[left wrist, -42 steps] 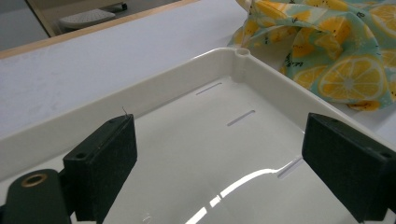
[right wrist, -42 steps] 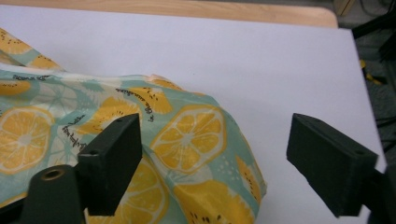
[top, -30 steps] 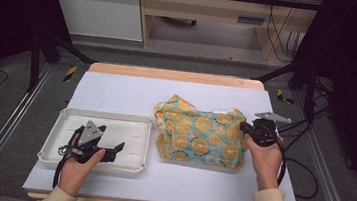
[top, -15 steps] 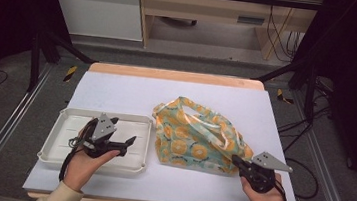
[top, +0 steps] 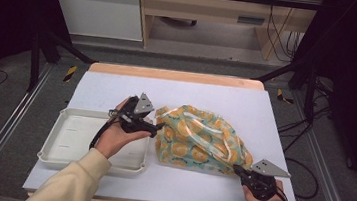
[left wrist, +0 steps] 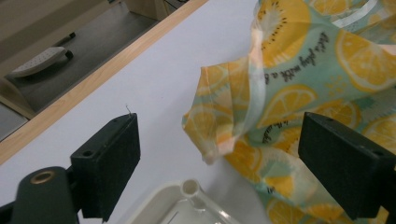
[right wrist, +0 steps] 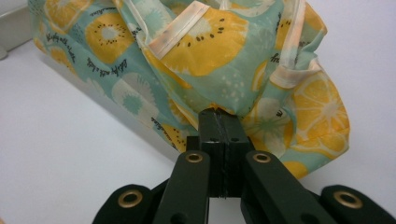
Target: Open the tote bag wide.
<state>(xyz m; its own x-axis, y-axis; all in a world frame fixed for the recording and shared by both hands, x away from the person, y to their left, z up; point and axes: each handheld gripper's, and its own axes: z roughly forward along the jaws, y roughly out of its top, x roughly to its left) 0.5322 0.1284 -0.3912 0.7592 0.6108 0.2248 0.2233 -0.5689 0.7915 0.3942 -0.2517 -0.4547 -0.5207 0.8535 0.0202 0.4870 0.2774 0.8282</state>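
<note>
My right tool (right wrist: 218,114) pinches the citrus-print cloth (top: 197,140) at lower right; script lettering unreadable; left tool (left wrist: 219,154) gapes wide beside it.

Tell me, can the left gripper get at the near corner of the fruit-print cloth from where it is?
Probably yes. The left gripper is open, and a puckered corner of the fruit-print cloth sits between its fingers with nothing in the way; the white tray lies just below.
</note>
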